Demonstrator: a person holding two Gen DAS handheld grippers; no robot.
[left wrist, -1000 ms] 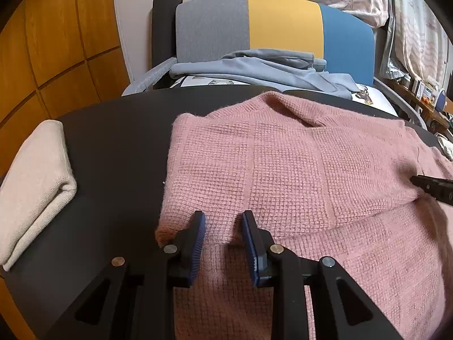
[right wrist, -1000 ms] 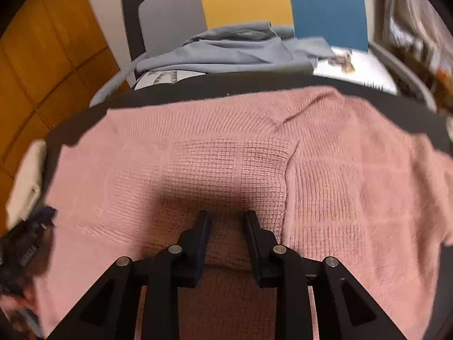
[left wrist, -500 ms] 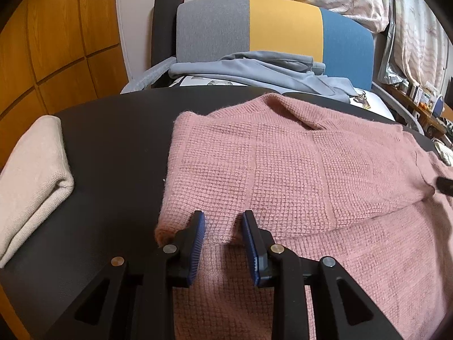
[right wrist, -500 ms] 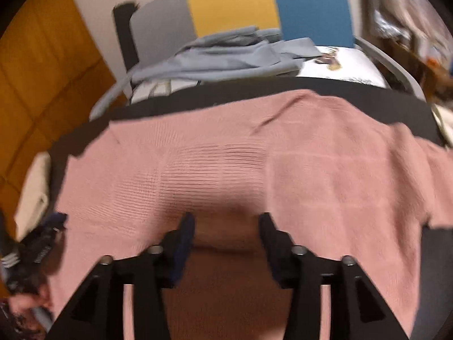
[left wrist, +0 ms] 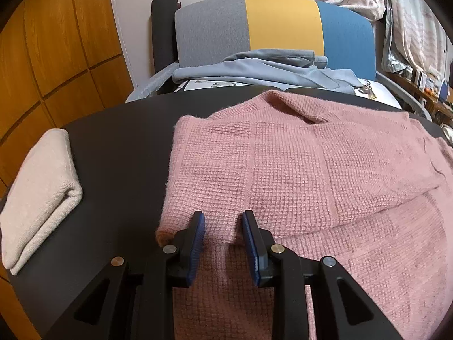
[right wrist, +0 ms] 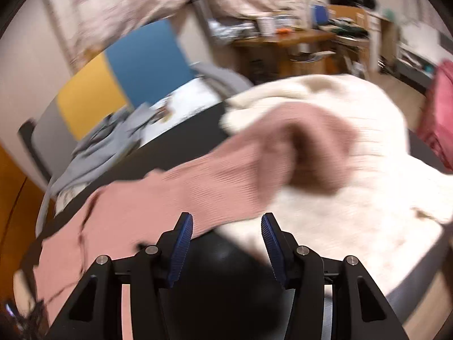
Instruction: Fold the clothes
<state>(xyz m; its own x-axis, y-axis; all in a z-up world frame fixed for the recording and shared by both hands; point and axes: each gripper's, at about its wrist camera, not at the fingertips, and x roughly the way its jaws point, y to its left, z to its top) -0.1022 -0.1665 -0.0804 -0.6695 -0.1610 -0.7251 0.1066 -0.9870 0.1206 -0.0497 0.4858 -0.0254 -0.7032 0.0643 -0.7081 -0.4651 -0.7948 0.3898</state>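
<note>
Pinching pink knit at lower centre, other claw free

Left claw [left wrist: 223,226] sits at lower centre of left wrist view, fingers close together w/ a fold of the pink sweater [left wrist: 311,175] bunched between the blue pads [left wrist: 198,238]. Sweater spreads over centre & right of the dark surface [left wrist: 119,153], one layer folded over another. Folded beige cloth [left wrist: 39,195] lies at left edge, well apart from sweater. Grey garment [left wrist: 263,69] heaped on tri-colour chair [left wrist: 280,25] at top centre.

Right wrist view blurred: right claw [right wrist: 226,235] fingers wide apart, nothing between them, above bare dark surface. Pink sweater [right wrist: 175,192] runs from lower left to centre, its end resting on a cream garment [right wrist: 354,187] at right
</note>
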